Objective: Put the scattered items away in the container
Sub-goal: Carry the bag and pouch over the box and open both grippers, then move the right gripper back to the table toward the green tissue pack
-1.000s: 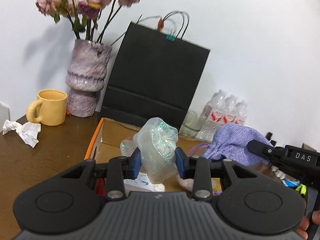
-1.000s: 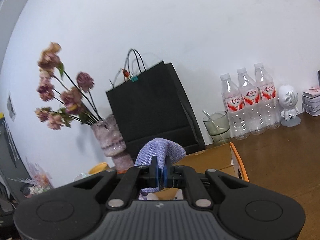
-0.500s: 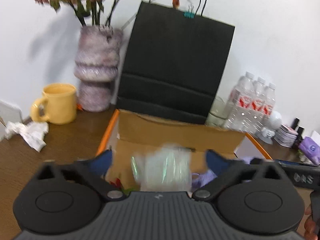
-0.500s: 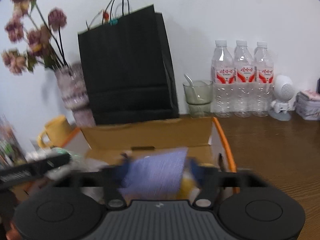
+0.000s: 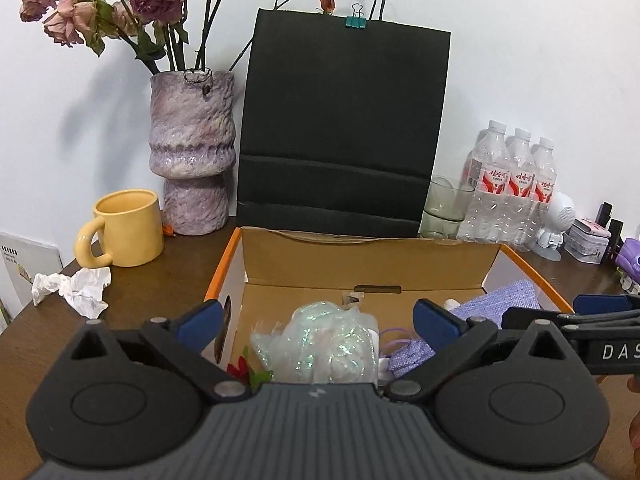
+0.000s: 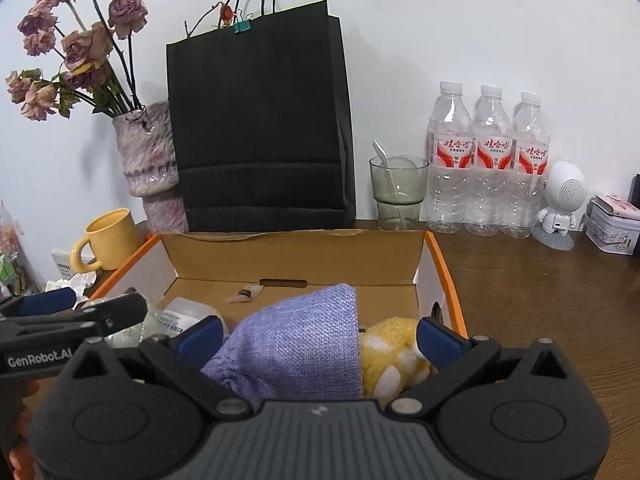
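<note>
An open cardboard box with orange edges sits on the wooden table; it also shows in the right wrist view. My left gripper is open above the box, and an iridescent plastic bag lies in the box between its fingers. My right gripper is open, and a purple woven pouch lies in the box between its fingers, next to a yellow plush toy. The pouch also shows in the left wrist view.
Behind the box stand a black paper bag, a purple vase with dried roses, a yellow mug, a glass and three water bottles. Crumpled paper lies at left. A white figurine and tins stand at right.
Both grippers opened and let go: the iridescent bag and the purple pouch dropped from the fingers into the box. Both cameras now look lower, at the box.
</note>
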### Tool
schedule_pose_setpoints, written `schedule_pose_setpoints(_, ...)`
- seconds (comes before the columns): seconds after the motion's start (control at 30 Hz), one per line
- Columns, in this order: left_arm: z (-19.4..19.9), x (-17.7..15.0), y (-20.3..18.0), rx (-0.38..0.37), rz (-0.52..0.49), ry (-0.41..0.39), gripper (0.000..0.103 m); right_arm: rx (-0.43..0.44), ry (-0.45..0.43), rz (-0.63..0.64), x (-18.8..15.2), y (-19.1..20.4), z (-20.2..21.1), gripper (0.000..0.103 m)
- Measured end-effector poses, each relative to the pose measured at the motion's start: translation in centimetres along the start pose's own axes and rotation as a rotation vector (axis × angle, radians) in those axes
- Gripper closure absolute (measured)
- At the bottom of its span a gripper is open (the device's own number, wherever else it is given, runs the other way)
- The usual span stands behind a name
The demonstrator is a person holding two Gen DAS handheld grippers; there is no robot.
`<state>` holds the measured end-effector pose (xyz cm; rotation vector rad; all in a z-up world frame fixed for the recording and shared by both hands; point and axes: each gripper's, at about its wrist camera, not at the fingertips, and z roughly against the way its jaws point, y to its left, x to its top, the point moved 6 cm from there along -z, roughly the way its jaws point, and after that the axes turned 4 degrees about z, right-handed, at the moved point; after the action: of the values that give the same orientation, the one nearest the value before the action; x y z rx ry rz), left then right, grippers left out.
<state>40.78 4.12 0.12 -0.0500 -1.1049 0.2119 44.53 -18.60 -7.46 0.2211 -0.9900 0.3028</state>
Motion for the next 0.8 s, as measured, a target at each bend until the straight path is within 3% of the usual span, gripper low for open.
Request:
schedule_pose_setpoints(0.5, 0.7, 0.1, -0.2, -0.015, 0.007, -0.007, 0.0, -0.011, -0.007, -0.003, -0.1, 0.1, 0.6, 0.0)
schedule_pose_setpoints(0.8, 3.1, 0.0, 0.3, -0.015, 0.025, -0.033, 0.0, -0.016, -0.017, 0.009, -0.7, 0.5, 2.1, 0.0)
